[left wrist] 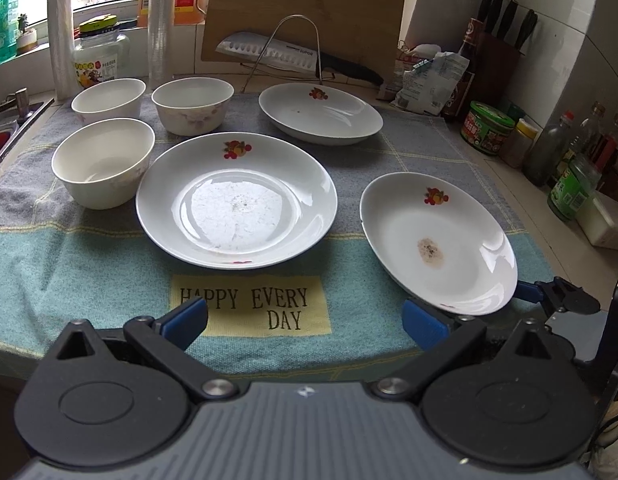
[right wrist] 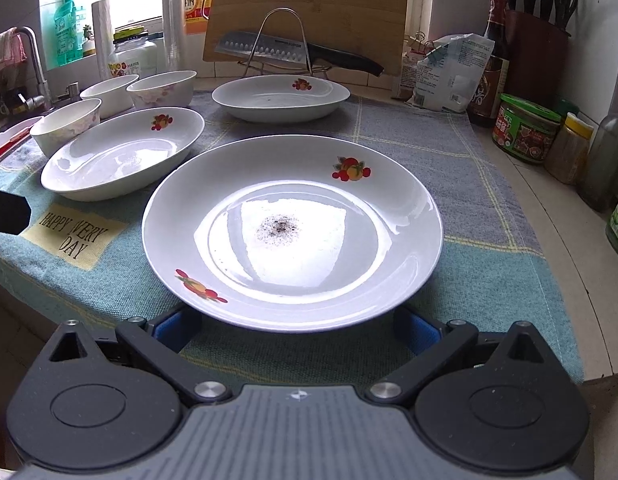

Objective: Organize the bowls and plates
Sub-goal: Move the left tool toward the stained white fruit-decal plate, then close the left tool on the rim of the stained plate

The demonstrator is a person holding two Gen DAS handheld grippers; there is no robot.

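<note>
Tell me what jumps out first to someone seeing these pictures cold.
Three white plates with fruit motifs dominate the cloth: the nearest plate, speckled dark at its centre, sits just ahead of the open right claw, with the middle plate and far plate beyond. Three white bowls cluster at the left, and yellow "HAPPY EVERY DAY" lettering marks the near edge.

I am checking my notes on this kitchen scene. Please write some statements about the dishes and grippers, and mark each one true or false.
1. Three bowls stand on the cloth. True.
2. The plates are stacked. False: all three lie apart.
3. The nearest plate has dark specks at its centre. True.
4. The left gripper holds a bowl. False: it is open and holds nothing.
5. A knife rests on the wire rack. True.
</note>
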